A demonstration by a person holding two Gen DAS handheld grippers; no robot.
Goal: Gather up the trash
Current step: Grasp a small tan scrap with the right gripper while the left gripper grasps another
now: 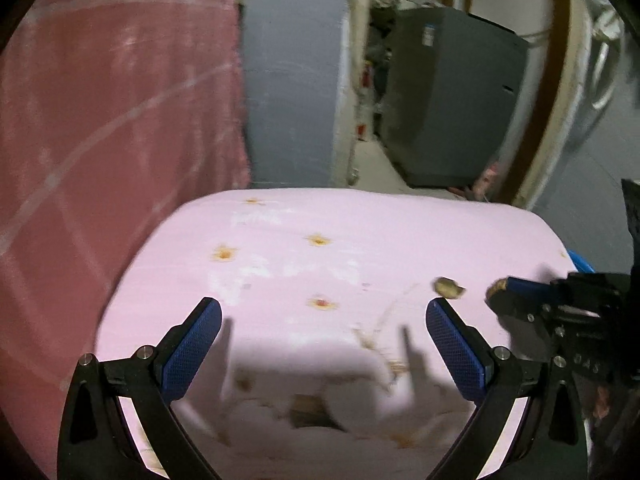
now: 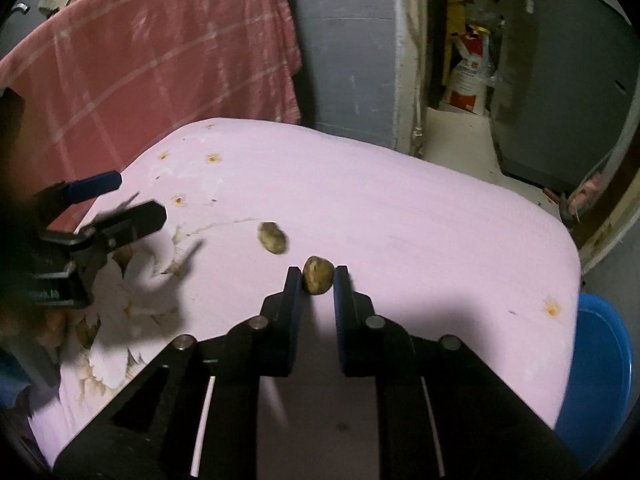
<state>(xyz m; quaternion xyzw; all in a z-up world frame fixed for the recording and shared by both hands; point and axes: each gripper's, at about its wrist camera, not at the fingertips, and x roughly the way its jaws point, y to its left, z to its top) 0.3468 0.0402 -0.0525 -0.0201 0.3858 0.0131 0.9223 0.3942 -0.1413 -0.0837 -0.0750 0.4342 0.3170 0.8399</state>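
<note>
My right gripper (image 2: pixel 317 276) is shut on a small brown crumpled scrap (image 2: pixel 317 275) held between its fingertips just above the pink flowered table cover (image 2: pixel 400 208). A second brown scrap (image 2: pixel 273 237) lies on the cover a little to the left and beyond it; it also shows in the left wrist view (image 1: pixel 449 287). My left gripper (image 1: pixel 323 312) is open and empty, low over the cover. It shows in the right wrist view (image 2: pixel 132 200) at the left. The right gripper with its scrap (image 1: pixel 497 286) shows at the right of the left wrist view.
A blue bin (image 2: pixel 596 368) stands beside the table's right edge. A pink checked cloth (image 2: pixel 160 60) hangs behind the table at the left. A grey wall (image 2: pixel 344 40), a doorway and a dark grey cabinet (image 2: pixel 560 80) lie beyond.
</note>
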